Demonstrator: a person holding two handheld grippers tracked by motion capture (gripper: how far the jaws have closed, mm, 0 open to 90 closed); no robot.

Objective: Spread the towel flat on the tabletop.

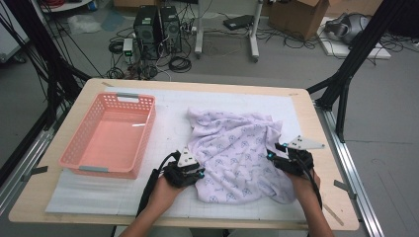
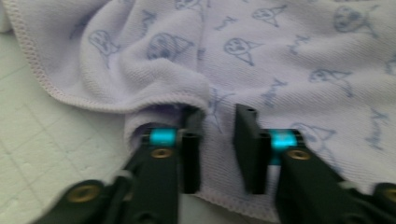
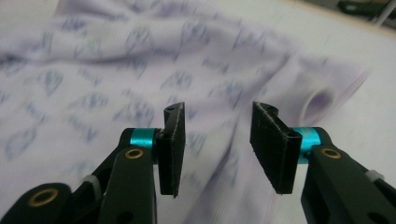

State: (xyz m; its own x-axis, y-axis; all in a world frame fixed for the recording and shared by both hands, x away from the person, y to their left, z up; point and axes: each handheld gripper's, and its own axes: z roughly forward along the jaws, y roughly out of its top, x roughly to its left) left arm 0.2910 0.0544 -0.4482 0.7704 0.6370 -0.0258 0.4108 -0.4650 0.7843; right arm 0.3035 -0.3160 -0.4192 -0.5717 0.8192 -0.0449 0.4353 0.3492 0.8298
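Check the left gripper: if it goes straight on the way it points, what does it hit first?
The lilac printed towel: the left gripper has its jaws open at its hem, a fold just beyond.

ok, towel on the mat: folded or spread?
Neither: the towel lies crumpled in a loose heap, with ridges and rolled-over edges. The pink basket beside it is empty.

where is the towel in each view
High view: the towel lies crumpled right of centre on the mat, between the left gripper and the right gripper.
Left gripper view: it covers the top and right, hem curving at left.
Right gripper view: it spreads behind the open jaws, its edge at upper right.
Shared landmark: the blue printed pattern on the lilac cloth.
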